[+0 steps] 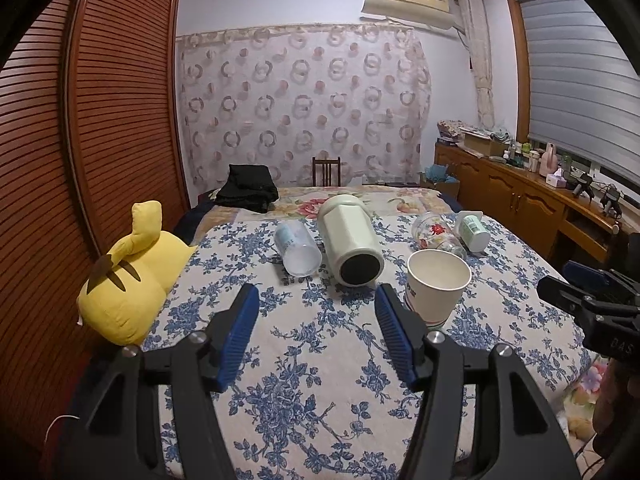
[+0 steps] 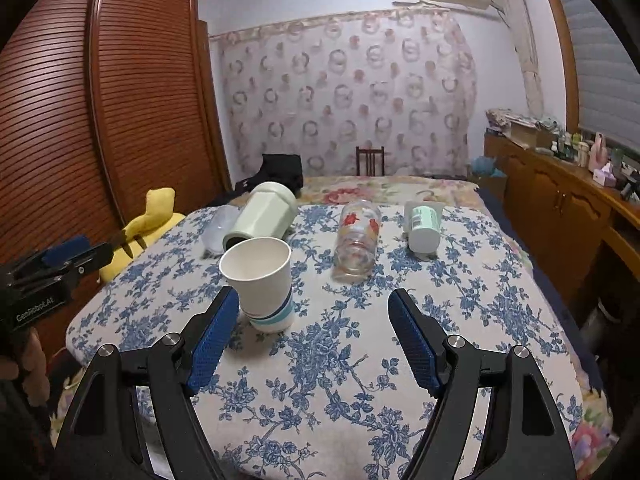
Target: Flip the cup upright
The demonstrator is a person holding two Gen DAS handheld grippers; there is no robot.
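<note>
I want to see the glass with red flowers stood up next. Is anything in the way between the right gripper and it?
Nothing visible is. The right gripper is open, and only bare flowered bedspread lies between it and the lying flowered glass. The upright paper cup stands off to the left, beside that path.

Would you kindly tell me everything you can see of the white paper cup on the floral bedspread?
The paper cup looks like thin white paper with teal and dark blue bands near its base. It stands upright, mouth up, leaning slightly; no contents are visible. It sits on the blue floral bedspread, in front of the pale green cup lying on its side. Nothing grips it; the right hand-held gripper is open, its left finger close beside it.
</note>
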